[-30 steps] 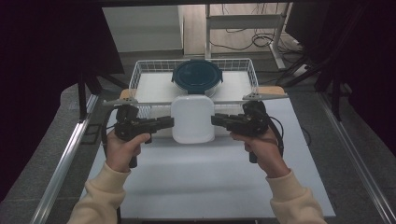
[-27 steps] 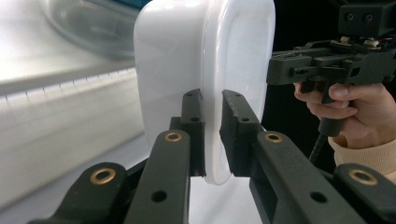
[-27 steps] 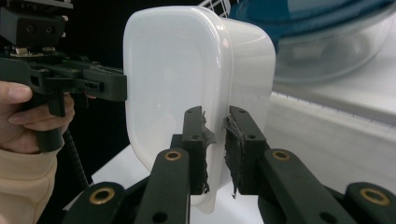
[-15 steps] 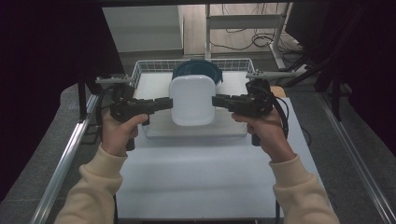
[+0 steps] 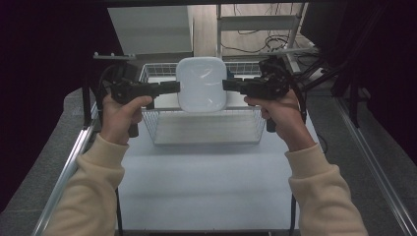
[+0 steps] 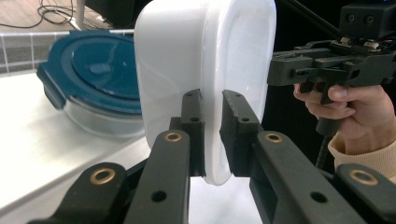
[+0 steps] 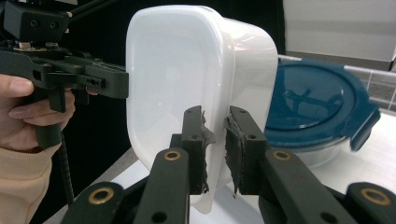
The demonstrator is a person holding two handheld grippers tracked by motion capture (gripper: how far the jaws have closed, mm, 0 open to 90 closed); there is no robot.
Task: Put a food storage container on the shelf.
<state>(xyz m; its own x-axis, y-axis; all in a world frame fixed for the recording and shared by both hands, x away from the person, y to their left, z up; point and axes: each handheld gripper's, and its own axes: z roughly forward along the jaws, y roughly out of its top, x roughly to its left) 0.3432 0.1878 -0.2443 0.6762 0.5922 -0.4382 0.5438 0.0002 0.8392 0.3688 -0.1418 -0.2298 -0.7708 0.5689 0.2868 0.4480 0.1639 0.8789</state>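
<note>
White tabletop (image 5: 206,187): you're holding the white tub (image 5: 201,83) over the wire basket (image 5: 206,129), left gripper (image 5: 173,87) at 9, right gripper (image 5: 230,84) at 3, both clamping its rim. Keep it level, lower evenly beside the blue-lidded container (image 6: 93,79).

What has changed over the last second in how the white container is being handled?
Both grippers, left gripper and right gripper, have carried the white rectangular plastic container up and forward, from the table to above the wire basket. Both grips stayed clamped on its opposite rims; the blue-lidded glass container stayed put.

Lab-type recording bay: white table (image 5: 206,182) on metal frame, black curtains beside table, loose cables (image 5: 246,42) on floor beyond table.
</note>
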